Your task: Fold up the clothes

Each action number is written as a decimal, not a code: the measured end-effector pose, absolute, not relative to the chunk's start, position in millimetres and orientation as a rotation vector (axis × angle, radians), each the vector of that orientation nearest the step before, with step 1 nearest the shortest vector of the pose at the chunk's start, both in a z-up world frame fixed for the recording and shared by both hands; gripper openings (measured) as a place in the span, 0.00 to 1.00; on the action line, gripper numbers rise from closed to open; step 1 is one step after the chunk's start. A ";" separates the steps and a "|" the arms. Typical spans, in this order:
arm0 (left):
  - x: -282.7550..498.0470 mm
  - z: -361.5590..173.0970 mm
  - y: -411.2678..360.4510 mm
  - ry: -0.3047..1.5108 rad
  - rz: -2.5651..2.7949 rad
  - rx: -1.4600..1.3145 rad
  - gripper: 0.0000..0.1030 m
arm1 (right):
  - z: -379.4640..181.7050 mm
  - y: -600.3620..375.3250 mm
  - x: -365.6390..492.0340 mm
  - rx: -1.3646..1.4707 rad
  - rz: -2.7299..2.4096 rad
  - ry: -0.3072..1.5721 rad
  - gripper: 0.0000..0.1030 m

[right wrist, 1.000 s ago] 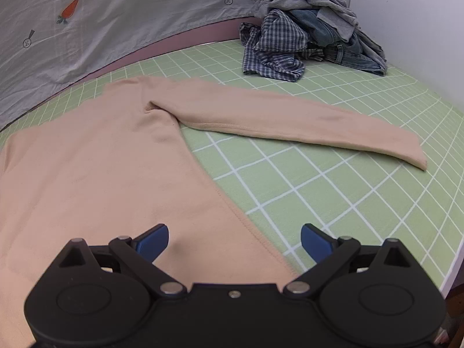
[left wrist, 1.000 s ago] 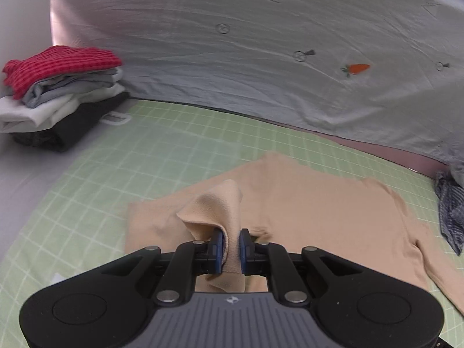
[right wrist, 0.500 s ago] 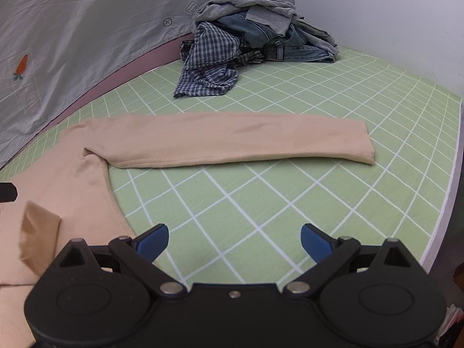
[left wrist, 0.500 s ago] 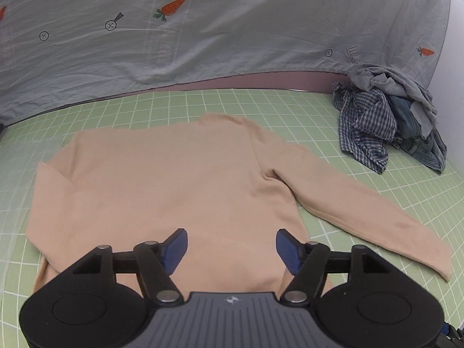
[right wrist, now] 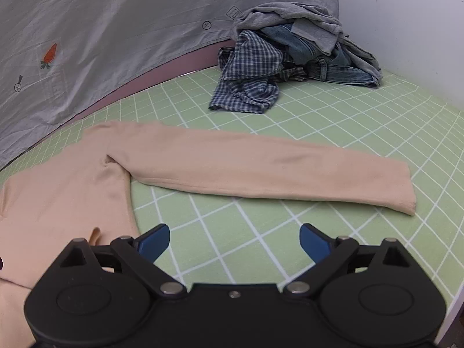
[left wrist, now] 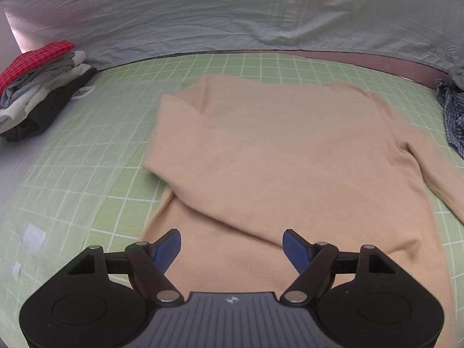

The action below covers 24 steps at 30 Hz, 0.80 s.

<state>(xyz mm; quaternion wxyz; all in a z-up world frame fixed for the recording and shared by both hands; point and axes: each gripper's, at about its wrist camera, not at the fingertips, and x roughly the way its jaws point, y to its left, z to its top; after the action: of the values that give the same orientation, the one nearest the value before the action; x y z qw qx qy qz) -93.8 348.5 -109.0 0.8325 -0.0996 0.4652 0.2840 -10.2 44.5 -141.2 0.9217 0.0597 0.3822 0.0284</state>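
A beige long-sleeved sweater (left wrist: 275, 150) lies flat on the green grid mat (left wrist: 72, 174). Its left sleeve is folded across the body, running diagonally toward the near hem. My left gripper (left wrist: 232, 246) hovers over the sweater's near part, its jaws opening, with nothing between the blue pads. In the right wrist view the other sleeve (right wrist: 261, 168) stretches out straight to the right on the mat. My right gripper (right wrist: 234, 239) stands open above bare mat just in front of that sleeve, beside the sweater's side edge (right wrist: 127, 203).
A stack of folded clothes (left wrist: 34, 87) with a red checked item on top sits at the far left. A heap of unfolded clothes (right wrist: 290, 58), plaid shirt and jeans among them, lies at the far right corner. A grey carrot-print sheet (left wrist: 232, 14) hangs behind. White wall on the right.
My left gripper let go of the sleeve cuff it held, opened wide and moved over the sweater. The sleeve now lies folded across the body. My right gripper shifted right, off the sweater onto the mat.
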 end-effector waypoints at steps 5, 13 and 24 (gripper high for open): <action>-120.9 -130.3 386.4 1.025 0.666 -0.241 0.76 | -142.0 90.6 -14.8 0.104 0.111 0.797 0.86; -131.2 -140.7 413.4 0.992 0.621 -0.251 0.82 | -147.6 152.1 -30.1 0.086 0.217 0.841 0.64; -112.0 -142.6 438.4 0.975 0.671 -0.265 0.85 | -153.0 177.1 -21.9 0.009 0.274 0.845 0.05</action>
<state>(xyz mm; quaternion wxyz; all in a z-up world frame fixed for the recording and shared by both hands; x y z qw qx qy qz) -112.0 438.4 -142.6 0.8216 -0.1245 0.4582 0.3154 -21.9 177.1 -153.0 0.9031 0.0044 0.4085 0.1323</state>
